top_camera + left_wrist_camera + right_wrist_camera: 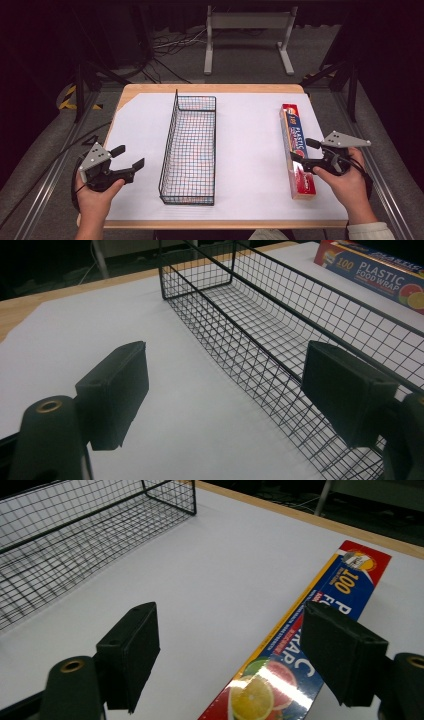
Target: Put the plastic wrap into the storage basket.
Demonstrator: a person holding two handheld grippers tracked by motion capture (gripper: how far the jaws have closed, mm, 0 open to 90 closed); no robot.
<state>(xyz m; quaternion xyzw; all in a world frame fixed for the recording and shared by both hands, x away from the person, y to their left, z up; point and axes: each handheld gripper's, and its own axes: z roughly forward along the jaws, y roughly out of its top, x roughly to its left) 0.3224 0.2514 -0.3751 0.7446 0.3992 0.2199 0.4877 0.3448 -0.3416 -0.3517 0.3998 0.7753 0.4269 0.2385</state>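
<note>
A long red and blue box of plastic food wrap (292, 127) (345, 585) lies lengthwise near the table's right edge. My right gripper (303, 150) (230, 630) hovers over the box's near half, jaws open. One jaw is above the box and the other above the white sheet beside it, and neither pad presses on it. An empty black wire basket (170, 135) (280, 305) (75, 525) stands lengthwise at the table's middle. My left gripper (130, 156) (227, 370) is held open at the near left, pointing toward the basket's near end with nothing between its jaws.
A white sheet (250, 150) covers the wooden table; bare wood shows along the edges. White sheet lies bare between the basket and the box (370, 270), and left of the basket. Beyond the table stand a white frame (247, 30), cables and dark stands on the floor.
</note>
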